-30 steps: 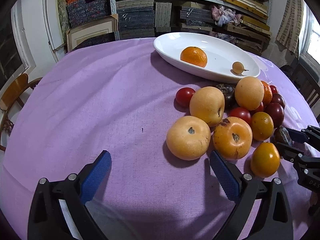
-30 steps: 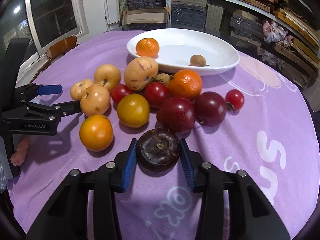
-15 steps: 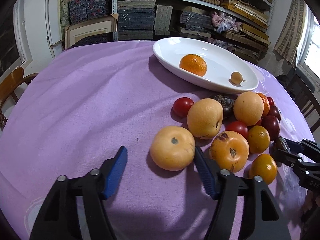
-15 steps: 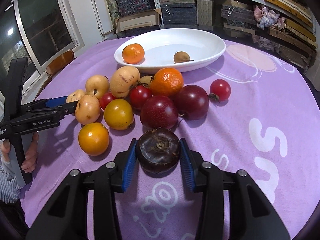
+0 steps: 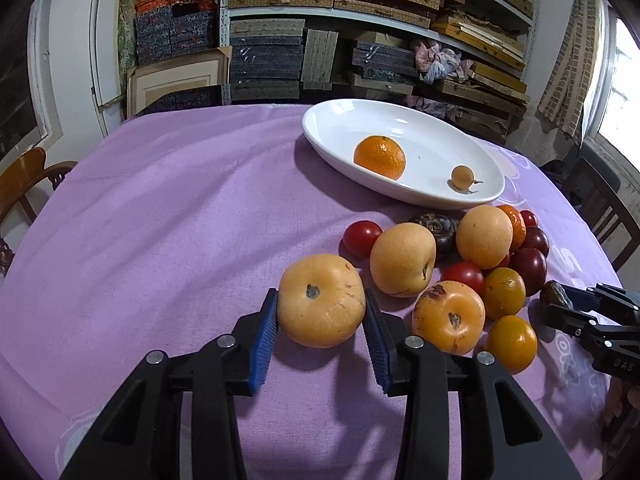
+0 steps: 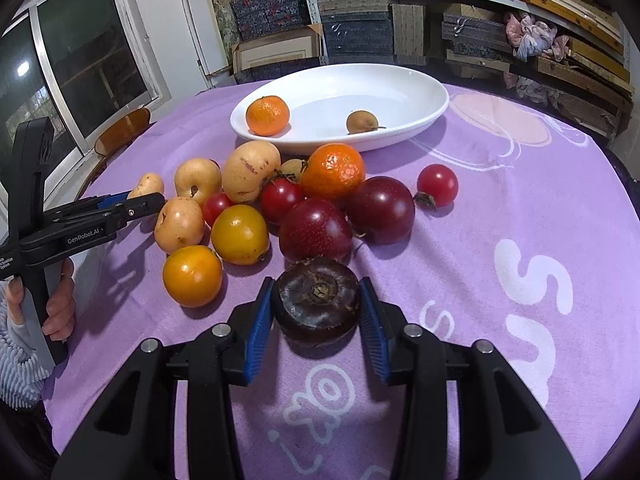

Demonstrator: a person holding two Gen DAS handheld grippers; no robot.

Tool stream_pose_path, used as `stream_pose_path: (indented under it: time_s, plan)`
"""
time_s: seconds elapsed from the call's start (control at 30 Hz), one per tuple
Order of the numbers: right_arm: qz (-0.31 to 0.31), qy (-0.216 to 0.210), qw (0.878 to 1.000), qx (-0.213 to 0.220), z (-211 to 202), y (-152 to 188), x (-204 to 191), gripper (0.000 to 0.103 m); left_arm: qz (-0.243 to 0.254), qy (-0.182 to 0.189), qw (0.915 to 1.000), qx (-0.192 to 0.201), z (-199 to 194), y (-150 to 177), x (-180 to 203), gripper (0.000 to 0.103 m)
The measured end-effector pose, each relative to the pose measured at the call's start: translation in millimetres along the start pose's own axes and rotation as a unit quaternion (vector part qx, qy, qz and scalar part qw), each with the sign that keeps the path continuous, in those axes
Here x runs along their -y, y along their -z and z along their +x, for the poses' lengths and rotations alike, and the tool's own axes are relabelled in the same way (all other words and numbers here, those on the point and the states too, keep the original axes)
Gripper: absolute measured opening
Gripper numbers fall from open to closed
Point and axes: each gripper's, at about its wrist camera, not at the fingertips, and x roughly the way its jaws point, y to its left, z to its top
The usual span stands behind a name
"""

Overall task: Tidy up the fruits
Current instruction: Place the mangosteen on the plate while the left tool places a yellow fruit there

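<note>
A tan round fruit [image 5: 322, 300] sits on the purple tablecloth [image 5: 160, 220] between the blue pads of my left gripper [image 5: 321, 312]; the jaws are closing and both pads touch its sides. My right gripper [image 6: 317, 292] is shut on a dark brown fruit [image 6: 316, 300] at the near edge of the fruit pile. The pile holds tan fruits [image 5: 402, 258], red tomatoes [image 6: 437, 185], yellow-orange ones [image 6: 239, 234] and purple ones [image 6: 316, 232]. Behind it, a white oval dish [image 5: 328, 128] holds a mandarin [image 5: 379, 158] and a small brown fruit [image 5: 462, 177].
Packed shelves [image 5: 360, 52] stand behind the round table. Wooden chairs sit at the left [image 5: 24, 176] and right [image 5: 600, 200]. A person's hand [image 6: 60, 308] holds the left gripper's handle. Bare cloth lies to the left of the pile and to its right.
My left gripper's jaws went from wide apart to touching the tan fruit, having moved forward around it. The right gripper kept its hold on the dark fruit.
</note>
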Motion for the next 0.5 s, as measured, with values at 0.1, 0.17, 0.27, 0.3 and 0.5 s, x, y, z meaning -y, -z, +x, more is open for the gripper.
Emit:
stream_pose_path:
  time_s: [0.1, 0.17, 0.27, 0.3, 0.5]
  plan:
    - [0.005, -0.006, 1.000, 0.029, -18, -11, 2, 0.041, -0.025, 0.020, 0.9995, 0.005, -11, -14, -8, 0.041]
    - [0.001, 0.003, 0.999, 0.042, -29, -29, 4, 0.041, -0.014, 0.018, 0.9997, 0.006, -14, -32, -5, 0.041]
    - [-0.008, 0.023, 0.998, 0.055, -29, -67, 6, 0.041, 0.006, 0.004, 0.9998, 0.017, -11, -67, 4, 0.041]
    - [-0.009, 0.030, 0.998, 0.055, -23, -80, 6, 0.041, 0.008, 0.004, 0.9998, 0.019, -6, -81, 8, 0.041]
    - [-0.001, 0.066, 0.997, 0.029, 38, -148, 17, 0.041, -0.015, 0.011, 0.9996, -0.023, 58, -149, 20, 0.041]
